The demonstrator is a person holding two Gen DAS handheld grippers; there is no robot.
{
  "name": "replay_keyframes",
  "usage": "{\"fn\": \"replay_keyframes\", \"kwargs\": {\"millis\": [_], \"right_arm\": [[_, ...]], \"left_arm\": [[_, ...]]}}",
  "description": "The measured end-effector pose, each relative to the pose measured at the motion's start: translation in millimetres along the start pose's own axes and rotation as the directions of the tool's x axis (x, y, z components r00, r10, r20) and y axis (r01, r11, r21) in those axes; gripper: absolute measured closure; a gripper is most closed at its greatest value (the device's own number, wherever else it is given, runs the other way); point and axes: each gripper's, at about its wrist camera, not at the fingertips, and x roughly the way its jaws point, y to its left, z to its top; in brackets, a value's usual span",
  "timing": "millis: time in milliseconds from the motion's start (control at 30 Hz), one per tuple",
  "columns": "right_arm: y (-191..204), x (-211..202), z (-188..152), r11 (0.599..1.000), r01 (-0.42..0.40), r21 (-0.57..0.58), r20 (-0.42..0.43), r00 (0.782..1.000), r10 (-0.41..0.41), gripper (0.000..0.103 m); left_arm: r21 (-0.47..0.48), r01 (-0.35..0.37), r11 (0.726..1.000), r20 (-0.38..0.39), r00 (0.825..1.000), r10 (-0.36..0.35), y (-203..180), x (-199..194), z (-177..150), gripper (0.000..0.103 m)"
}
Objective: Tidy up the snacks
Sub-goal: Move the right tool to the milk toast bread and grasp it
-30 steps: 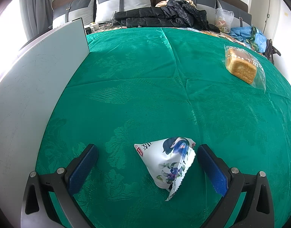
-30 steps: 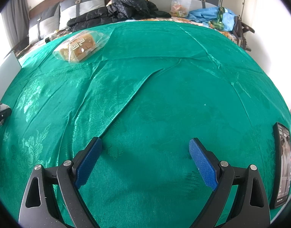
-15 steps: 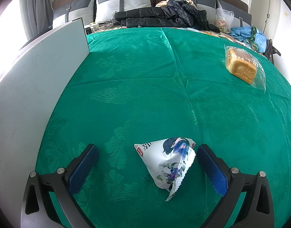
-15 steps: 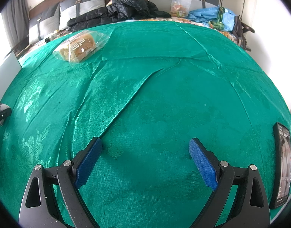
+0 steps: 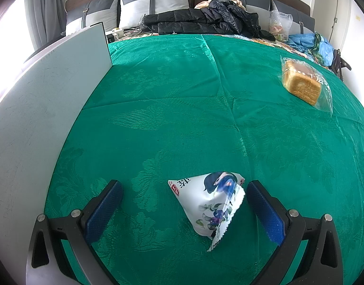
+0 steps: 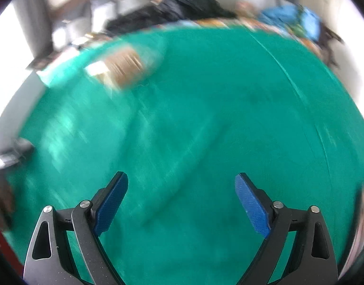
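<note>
Snack pouch (image 5: 211,201): white, pyramid-shaped foil packet printed with blue fruit and a small red label, lying on green damask cloth (image 5: 182,99) between the blue-padded fingers of the left gripper (image 5: 182,204), nearer the right-hand pad (image 5: 262,210) than the left-hand pad (image 5: 103,210), touching neither. Left gripper spread wide, holding nothing, low over the cloth. Step in hand, judged: grasp of the pouch. For a clean grasp: centre over the pouch with a slight shift rightward, lower until both pads flank the puffed body rather than the serrated seal fin (image 5: 223,230) trailing toward the camera, then close gently; soft, air-filled film likely to buckle or slip out under a hard or off-centre squeeze. Right gripper (image 6: 182,199) likewise spread wide and empty over bare green cloth; whole right-wrist view smeared by motion blur, so fine detail there not readable. Further out, right of centre in the left-wrist view: tan square loaf of sliced bread in a clear plastic bag (image 5: 303,84), well apart from the pouch; seen again as a blurred tan mass at upper left in the right-wrist view. Along the left edge: pale grey flat board (image 5: 46,95) standing against the cloth. At the far edge: black padded jacket (image 5: 205,20), grey-and-white cushions (image 5: 153,7), clear bag of mixed items (image 5: 280,25), blue fabric heap (image 5: 317,45). Count: snack pouches, one; bagged loaves, one; grippers, two; boards, one; jackets, one; snack items on the green cloth, two in all.
</note>
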Motion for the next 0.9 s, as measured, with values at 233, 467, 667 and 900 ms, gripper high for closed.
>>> {"fn": "replay_keyframes", "kwargs": {"millis": [233, 467, 667, 900], "right_arm": [[76, 46, 144, 0.899, -0.112, -0.423, -0.056, 0.994, 0.098, 0.01], [125, 145, 165, 0.791, -0.116, -0.6, -0.269, 0.961, -0.064, 0.011], [105, 126, 149, 0.939, -0.14, -0.315, -0.274, 0.96, 0.051, 0.029], [44, 23, 55, 0.959, -0.257, 0.12, -0.129, 0.954, 0.271, 0.029]], "left_arm": [[0.0, 0.001, 1.0, 0.0, 1.0, -0.001, 0, 0, 0, 0.0], [-0.002, 0.002, 1.0, 0.001, 1.0, -0.002, -1, 0, 0, 0.0], [-0.002, 0.002, 1.0, 0.001, 1.0, -0.002, 0, 0, 0, 0.0], [0.0, -0.002, 1.0, 0.001, 1.0, 0.002, 0, 1, 2, 0.0]]}}
